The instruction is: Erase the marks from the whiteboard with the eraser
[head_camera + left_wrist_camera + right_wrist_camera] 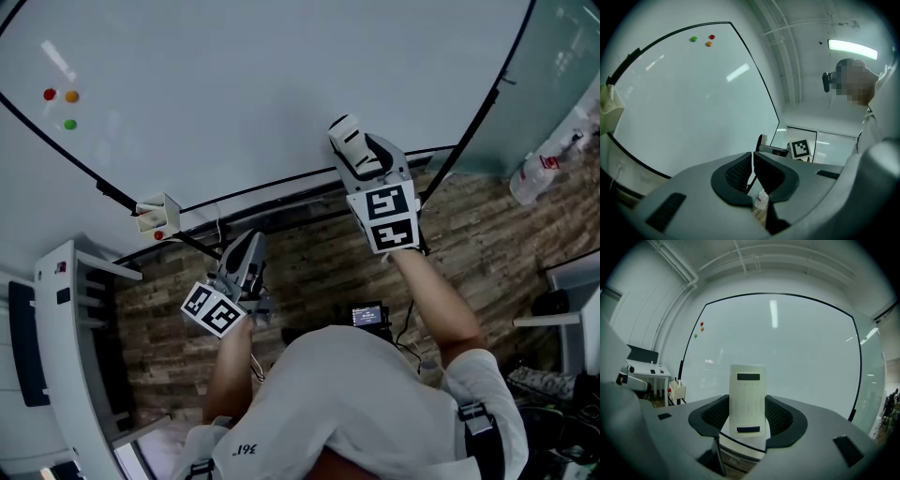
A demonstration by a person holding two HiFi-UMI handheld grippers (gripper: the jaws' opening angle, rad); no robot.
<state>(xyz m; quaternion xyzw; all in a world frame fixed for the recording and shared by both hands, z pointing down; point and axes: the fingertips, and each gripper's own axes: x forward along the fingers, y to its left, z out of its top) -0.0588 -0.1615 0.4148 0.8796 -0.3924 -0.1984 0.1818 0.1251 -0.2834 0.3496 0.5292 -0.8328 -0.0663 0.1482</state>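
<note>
A large whiteboard (262, 84) fills the top of the head view; I see no pen marks on it, only three round magnets (60, 103) at its left. My right gripper (349, 141) is shut on a white eraser (747, 399), held upright near the board's lower edge; whether the eraser touches the board is unclear. The eraser's white end (345, 131) shows past the jaws in the head view. My left gripper (246, 246) hangs lower, below the board's frame, its jaws nearly together with nothing between them. The board (689, 98) and magnets (704, 40) also show in the left gripper view.
A small white marker holder (157, 216) hangs on the board's lower frame at left. A white shelf unit (70, 347) stands at the left. A plastic spray bottle (544, 169) lies by the glass wall at the right. Brick-patterned flooring (309, 272) lies below.
</note>
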